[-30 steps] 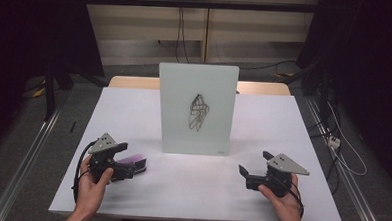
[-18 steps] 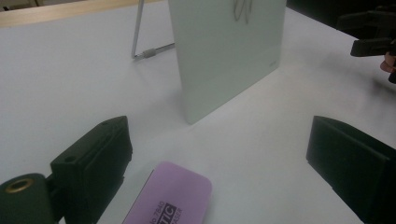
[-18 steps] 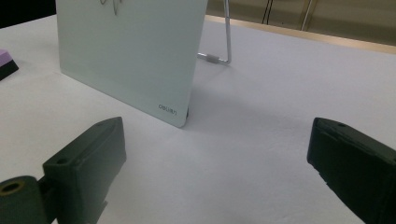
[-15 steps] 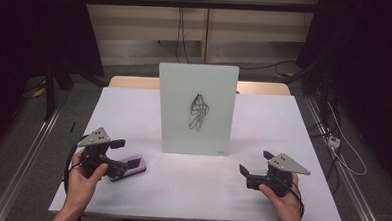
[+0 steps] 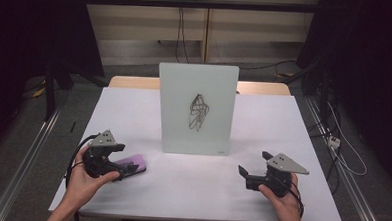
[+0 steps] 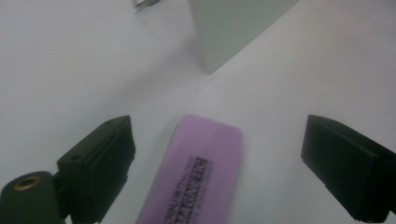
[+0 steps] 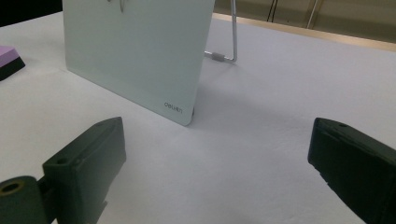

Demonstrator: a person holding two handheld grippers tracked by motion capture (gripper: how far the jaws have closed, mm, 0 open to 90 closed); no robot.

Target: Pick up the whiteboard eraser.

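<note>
A purple eraser [image 5: 135, 163] [image 6: 198, 168] with black print lies flat on the white table [image 5: 195, 190], left of centre. My left gripper [image 5: 121, 169] [image 6: 219, 135] is open, its two black jaws standing wide on either side of the eraser without touching it. A glass whiteboard [image 5: 196, 108] [image 7: 135, 46] with a black scribble stands upright mid-table. My right gripper [image 5: 254, 163] [image 7: 217, 140] is open and holds nothing, low over the table near the board's right bottom corner. The eraser [image 7: 7, 55] peeks in at the left edge of the right gripper view.
A thin metal stand leg [image 7: 232, 37] props the board from behind. The table's front edge runs close under both hands. Rails and cables [image 5: 342, 147] lie on the floor at both sides.
My left gripper drew back to the left, then came in again toward the eraser, which stayed in place. The right gripper has not moved.
</note>
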